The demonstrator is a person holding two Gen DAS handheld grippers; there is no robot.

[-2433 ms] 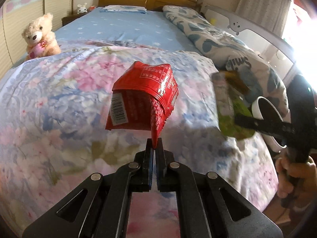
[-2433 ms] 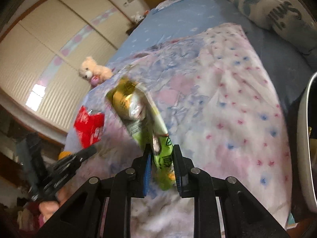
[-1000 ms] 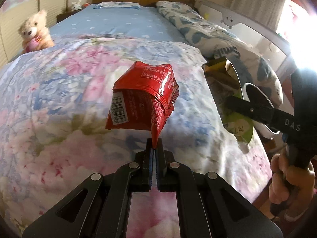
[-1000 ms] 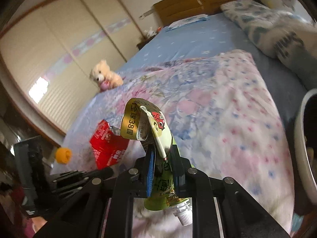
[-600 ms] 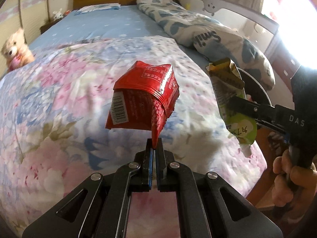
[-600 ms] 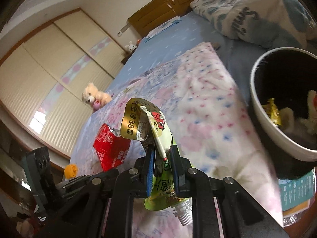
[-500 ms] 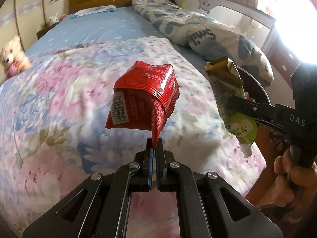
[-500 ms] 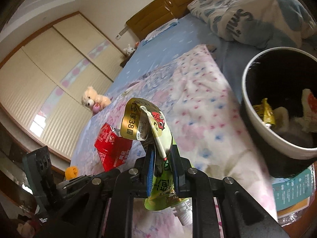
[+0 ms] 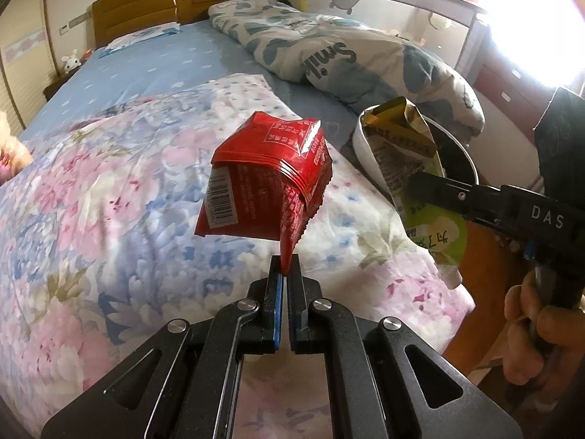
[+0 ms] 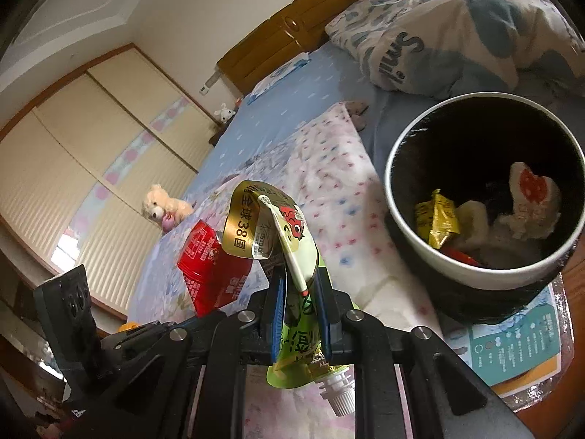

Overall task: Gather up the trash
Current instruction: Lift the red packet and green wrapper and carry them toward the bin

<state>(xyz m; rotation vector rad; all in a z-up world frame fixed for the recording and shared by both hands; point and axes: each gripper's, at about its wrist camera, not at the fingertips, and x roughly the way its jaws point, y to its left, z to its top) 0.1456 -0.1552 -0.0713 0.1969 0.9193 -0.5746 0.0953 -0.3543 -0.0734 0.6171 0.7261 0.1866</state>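
Both grippers are up over the foot of the bed w/ trash in them. The left gripper (image 9: 284, 274) has its jaws pressed together on a thin corner of a red wrapper (image 9: 265, 183) — the rest of the packet sticks up and out ahead of the fingers, barcode side facing left, hanging clear above the floral quilt (image 9: 109, 219). The right gripper (image 10: 299, 285) pinches a green drink pouch (image 10: 292, 256) around its middle; the gold top of the pouch curls over above the pads and the white spout (image 10: 338, 398) pokes out below them, pointing down.

From the right wrist view, the trash bin (image 10: 431, 256) sits just to the right of the pouch, at the bed's edge — white rim, dark inside, already holding a yellow packet (image 10: 438, 223) and some white crumpled stuff w/ a red mark. It stands on a teal-printed paper (image 10: 512, 344). The pouch is near the bin but not over its mouth; the red wrapper is further left, over the quilt.

A hand (image 9: 537, 329) grips the right tool's handle at the right edge of the left view. A teddy bear (image 10: 164, 208) sits far back on the bed, and a blue-patterned duvet (image 9: 365, 55) is bunched along the far side.
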